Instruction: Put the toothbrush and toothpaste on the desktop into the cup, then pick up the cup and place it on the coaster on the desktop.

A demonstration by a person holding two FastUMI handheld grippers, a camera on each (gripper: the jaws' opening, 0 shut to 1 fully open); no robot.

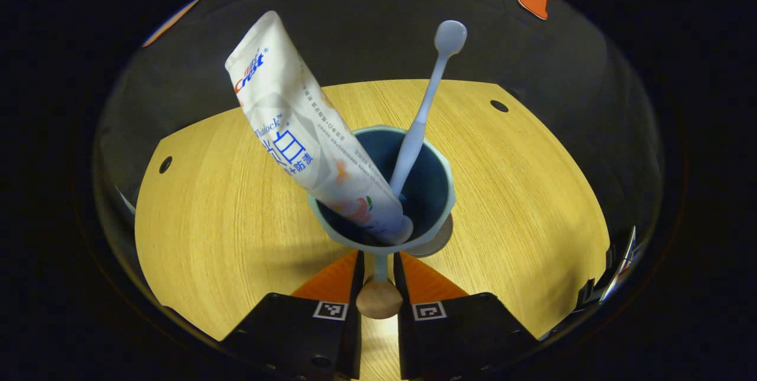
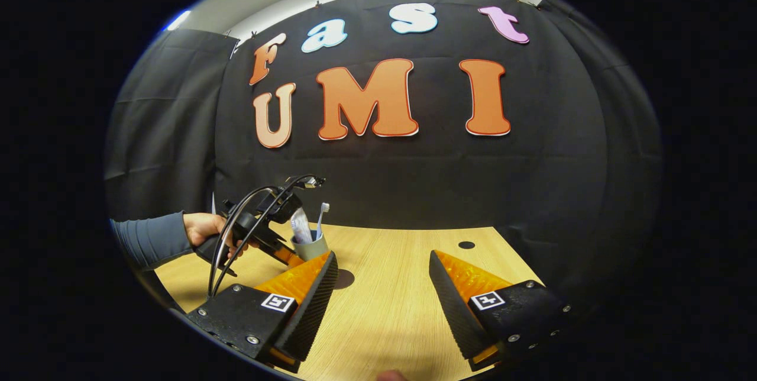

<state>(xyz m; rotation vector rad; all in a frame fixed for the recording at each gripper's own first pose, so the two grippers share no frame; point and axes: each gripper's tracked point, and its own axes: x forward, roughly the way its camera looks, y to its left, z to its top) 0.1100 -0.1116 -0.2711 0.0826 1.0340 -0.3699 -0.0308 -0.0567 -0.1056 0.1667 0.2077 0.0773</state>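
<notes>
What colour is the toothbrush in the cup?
Pale blue toothbrush, clearest in the left gripper view.

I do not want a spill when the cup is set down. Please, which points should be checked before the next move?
1. Toothpaste inside the cup: ok.
2. Toothbrush inside the cup: ok.
3. Left gripper shut on the cup's handle: ok.
4. Cup centred over the coaster: cannot tell; the coaster is partly visible under the rim.
5. Right gripper open, empty, apart from the cup: ok.
</notes>
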